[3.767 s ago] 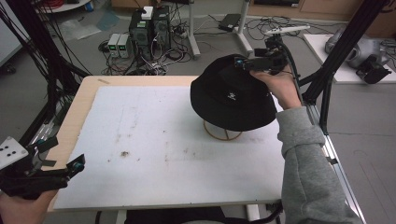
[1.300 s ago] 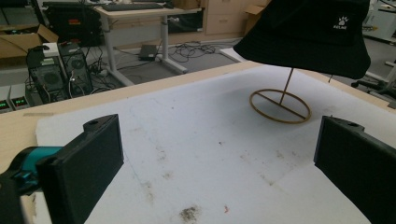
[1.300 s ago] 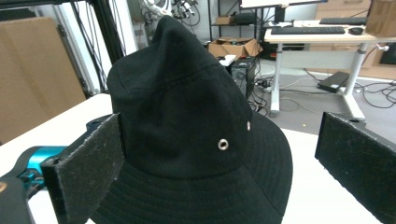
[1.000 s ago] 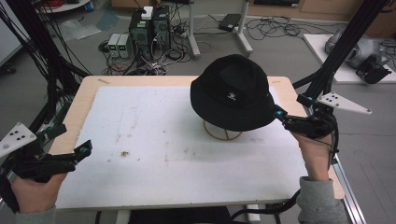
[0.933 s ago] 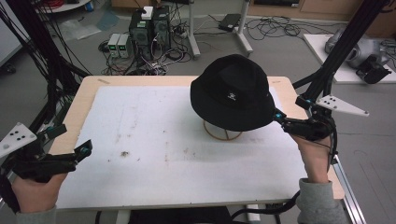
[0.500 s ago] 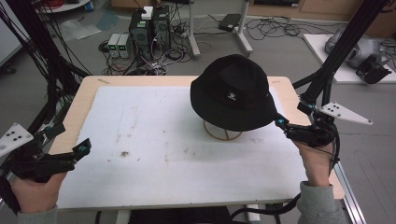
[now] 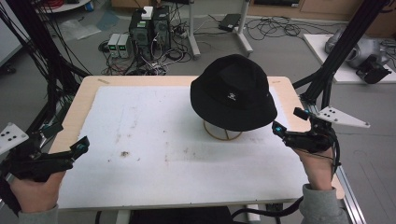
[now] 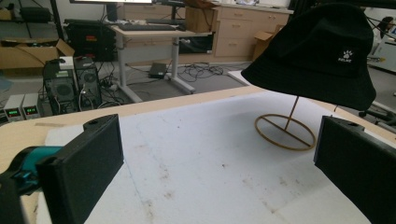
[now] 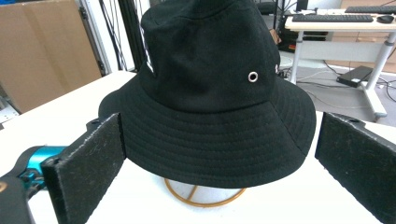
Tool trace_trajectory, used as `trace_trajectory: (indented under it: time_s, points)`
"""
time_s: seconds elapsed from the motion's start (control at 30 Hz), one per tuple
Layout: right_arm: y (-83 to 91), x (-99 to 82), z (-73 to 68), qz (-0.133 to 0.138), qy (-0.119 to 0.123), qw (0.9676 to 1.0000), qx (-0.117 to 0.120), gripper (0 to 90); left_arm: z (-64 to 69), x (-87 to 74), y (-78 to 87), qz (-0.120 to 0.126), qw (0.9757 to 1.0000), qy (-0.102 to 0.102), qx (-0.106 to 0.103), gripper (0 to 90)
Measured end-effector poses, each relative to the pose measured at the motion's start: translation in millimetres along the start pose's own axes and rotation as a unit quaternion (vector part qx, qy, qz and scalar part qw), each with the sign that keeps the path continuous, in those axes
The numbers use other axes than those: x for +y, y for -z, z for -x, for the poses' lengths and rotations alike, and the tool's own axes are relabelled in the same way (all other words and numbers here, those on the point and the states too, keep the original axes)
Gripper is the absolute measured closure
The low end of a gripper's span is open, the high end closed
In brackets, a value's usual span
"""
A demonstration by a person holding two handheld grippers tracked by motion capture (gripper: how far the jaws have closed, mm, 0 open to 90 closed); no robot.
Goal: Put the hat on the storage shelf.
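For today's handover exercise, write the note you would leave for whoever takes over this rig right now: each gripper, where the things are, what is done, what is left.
Left gripper: open, holding nothing, at the near left edge of the white foam-covered table.
Right gripper: open, holding nothing, just right of the hat's brim, apart from it.
Black fabric bucket hat: sits on the thin wooden ring-base stand, right of the table's centre.
Done: the hat appears fully seated on the stand.
Left: probably nothing but checking that it sits level; otherwise draw both grippers clear.

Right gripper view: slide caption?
Open right gripper facing a black bucket hat perched on a wooden ring stand.
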State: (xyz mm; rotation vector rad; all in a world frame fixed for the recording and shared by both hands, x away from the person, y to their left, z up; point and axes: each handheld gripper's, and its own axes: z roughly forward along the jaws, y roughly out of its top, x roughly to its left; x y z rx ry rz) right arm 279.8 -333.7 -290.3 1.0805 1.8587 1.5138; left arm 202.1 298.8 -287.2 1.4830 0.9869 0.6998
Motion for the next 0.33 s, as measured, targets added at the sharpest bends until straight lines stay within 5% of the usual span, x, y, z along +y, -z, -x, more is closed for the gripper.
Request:
trace_trajectory:
  time_s: [0.33]
  points:
    - [-1.4,-1.3,0.4,-0.003,0.003,1.0000,0.000,1.0,-1.9,-0.7,-1.6,-0.001,1.0000,0.005,-0.003,1.7]
